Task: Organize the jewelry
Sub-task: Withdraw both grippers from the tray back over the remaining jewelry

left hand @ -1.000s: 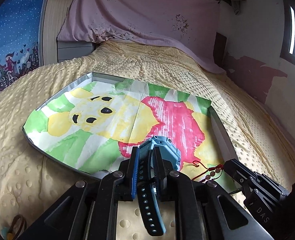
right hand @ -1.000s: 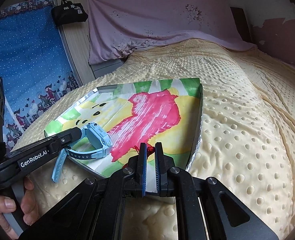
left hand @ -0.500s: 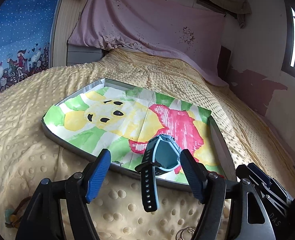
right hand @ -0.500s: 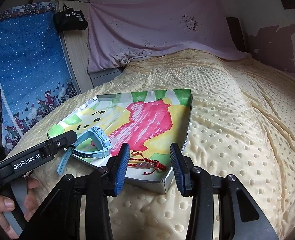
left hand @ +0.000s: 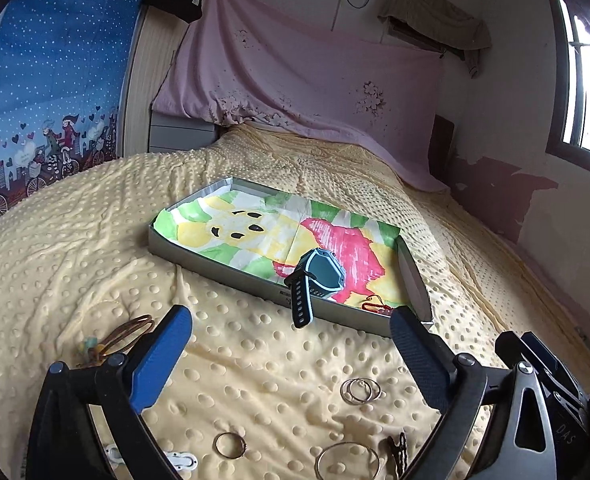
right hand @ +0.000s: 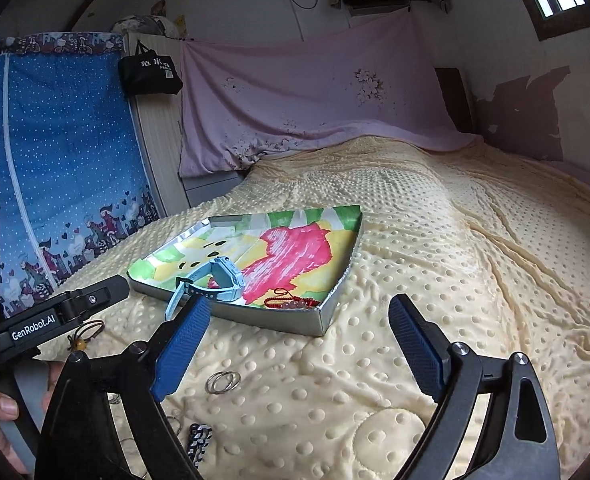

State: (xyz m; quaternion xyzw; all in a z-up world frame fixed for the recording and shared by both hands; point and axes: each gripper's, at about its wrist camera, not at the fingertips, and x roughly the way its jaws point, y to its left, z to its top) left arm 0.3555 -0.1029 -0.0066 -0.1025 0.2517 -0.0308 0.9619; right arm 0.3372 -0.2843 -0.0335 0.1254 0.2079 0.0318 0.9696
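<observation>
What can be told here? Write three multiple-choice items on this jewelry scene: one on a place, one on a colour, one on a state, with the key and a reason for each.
1. Where does the red beaded cord bracelet lie?
A. Inside the shallow grey box with the painted paper lining, near its front corner
B. On the yellow dotted blanket beside the thin metal rings
C. Between the right gripper's fingers

2. What colour is the smartwatch resting on the box's front edge?
A. Black
B. Light blue
C. Pink

3. How do the left gripper and right gripper stand?
A. Both shut on jewelry
B. Left open, right shut
C. Both open and empty

Key: 1 A, the right wrist view shows it on the lining by the front wall. 2 B, case and strap are light blue in both views. 3 C, each pair of blue pads stands wide apart with nothing between.
</observation>
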